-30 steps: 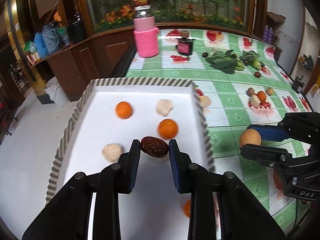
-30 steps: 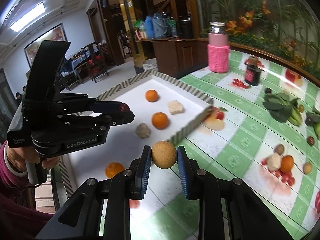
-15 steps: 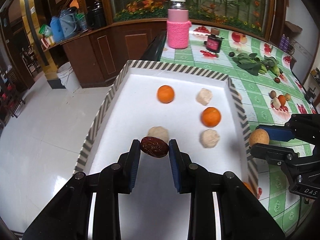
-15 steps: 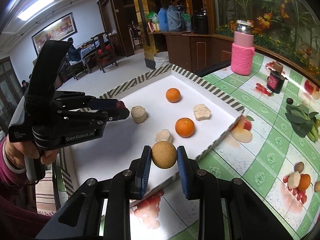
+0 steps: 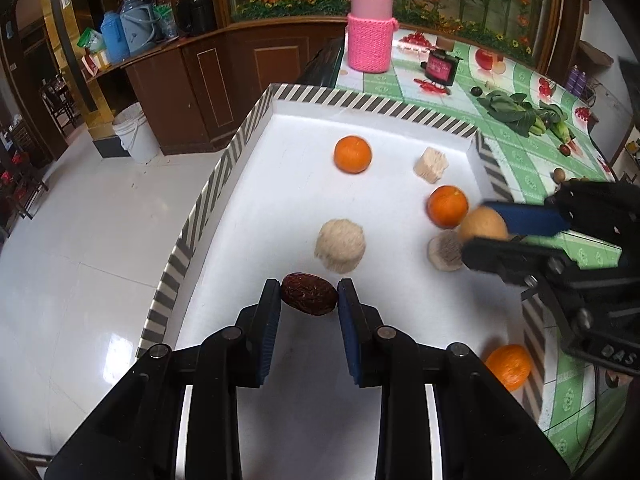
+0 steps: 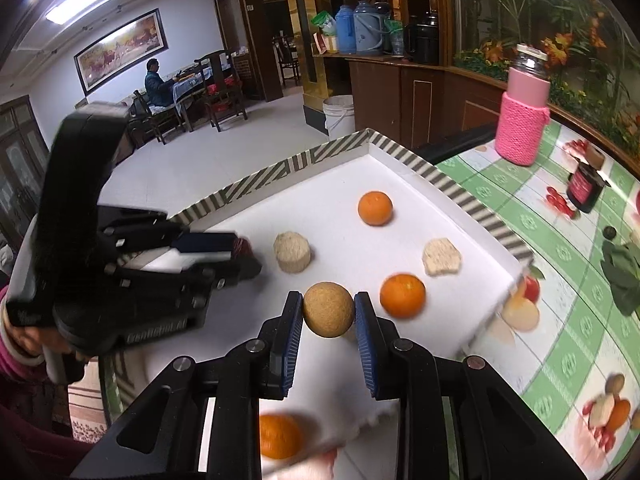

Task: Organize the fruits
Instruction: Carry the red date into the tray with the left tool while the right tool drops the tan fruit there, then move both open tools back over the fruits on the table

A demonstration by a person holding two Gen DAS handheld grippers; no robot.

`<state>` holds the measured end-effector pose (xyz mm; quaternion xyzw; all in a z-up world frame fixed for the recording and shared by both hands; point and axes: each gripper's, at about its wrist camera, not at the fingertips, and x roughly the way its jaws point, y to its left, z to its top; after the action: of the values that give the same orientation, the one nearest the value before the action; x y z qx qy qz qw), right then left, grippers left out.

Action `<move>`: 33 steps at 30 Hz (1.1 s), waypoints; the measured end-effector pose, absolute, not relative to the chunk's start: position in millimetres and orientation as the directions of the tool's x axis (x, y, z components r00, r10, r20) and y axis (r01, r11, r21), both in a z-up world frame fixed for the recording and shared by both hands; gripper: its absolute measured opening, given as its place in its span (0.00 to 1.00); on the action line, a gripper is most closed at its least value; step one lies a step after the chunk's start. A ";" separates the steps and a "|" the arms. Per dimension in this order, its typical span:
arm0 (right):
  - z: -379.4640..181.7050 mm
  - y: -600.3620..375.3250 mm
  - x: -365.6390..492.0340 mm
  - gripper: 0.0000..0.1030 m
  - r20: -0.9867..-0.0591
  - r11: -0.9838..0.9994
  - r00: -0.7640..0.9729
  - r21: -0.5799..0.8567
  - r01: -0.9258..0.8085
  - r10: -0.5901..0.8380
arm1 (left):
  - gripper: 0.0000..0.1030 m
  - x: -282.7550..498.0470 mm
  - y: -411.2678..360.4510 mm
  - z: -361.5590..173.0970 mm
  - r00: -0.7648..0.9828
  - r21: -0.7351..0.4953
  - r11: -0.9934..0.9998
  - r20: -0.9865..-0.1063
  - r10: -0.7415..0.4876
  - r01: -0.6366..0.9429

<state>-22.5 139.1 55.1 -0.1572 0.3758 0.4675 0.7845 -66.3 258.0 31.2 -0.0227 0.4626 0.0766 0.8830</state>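
My left gripper (image 5: 309, 295) is shut on a dark red date (image 5: 308, 294), held over the near left part of the white tray (image 5: 224, 172). My right gripper (image 6: 328, 309) is shut on a round tan fruit (image 6: 328, 309), held over the tray's right side; it shows in the left wrist view (image 5: 482, 226) too. In the tray lie three oranges (image 5: 352, 154) (image 5: 447, 206) (image 5: 508, 366) and three pale beige pieces (image 5: 340, 245) (image 5: 430, 163) (image 5: 445, 251). The left gripper (image 6: 244, 254) appears in the right wrist view at the tray's left.
The tray has a striped rim and overhangs the table edge above the floor. On the green checked tablecloth (image 5: 516, 152) stand a pink-sleeved jar (image 5: 369, 36), a small dark jar (image 5: 439, 67), leafy greens (image 5: 520, 114) and a few small fruits (image 6: 610, 410).
Both grippers have moved left over the tray with their fruits still held. The right gripper has crossed the tray's right rim and now hangs above its inside.
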 end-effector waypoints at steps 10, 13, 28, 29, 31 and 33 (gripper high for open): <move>34.0 175.5 -0.3 0.26 -0.775 0.512 0.265 0.086 -0.855 0.574 | 0.26 -63.1 260.1 24.7 0.536 0.025 0.986 -0.837 0.111 -0.165; 28.6 180.8 2.1 0.26 -0.782 0.508 0.260 0.083 -0.857 0.566 | 0.26 -63.2 259.2 24.2 0.532 0.033 0.985 -0.838 0.119 -0.167; 52.5 140.5 -9.2 0.57 -0.699 0.536 0.337 0.078 -0.840 0.631 | 0.63 -70.4 256.1 34.5 0.561 0.027 0.978 -0.816 0.140 -0.205; 56.3 131.9 -9.7 0.60 -0.688 0.544 0.348 0.080 -0.835 0.637 | 0.63 -70.7 255.2 35.7 0.563 0.023 0.979 -0.815 0.137 -0.205; 64.6 109.5 -10.9 0.70 -0.663 0.565 0.376 0.087 -0.821 0.647 | 0.63 -72.6 249.0 41.1 0.577 0.002 0.981 -0.809 0.115 -0.194; 71.7 85.9 -12.7 0.75 -0.638 0.598 0.416 0.089 -0.797 0.649 | 0.63 -73.9 241.9 46.0 0.592 -0.017 0.984 -0.800 0.094 -0.179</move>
<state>-12.7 85.9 71.7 -0.1145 0.3230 0.4335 0.8335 -73.9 241.9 46.0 -0.0479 0.4449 0.0766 0.8910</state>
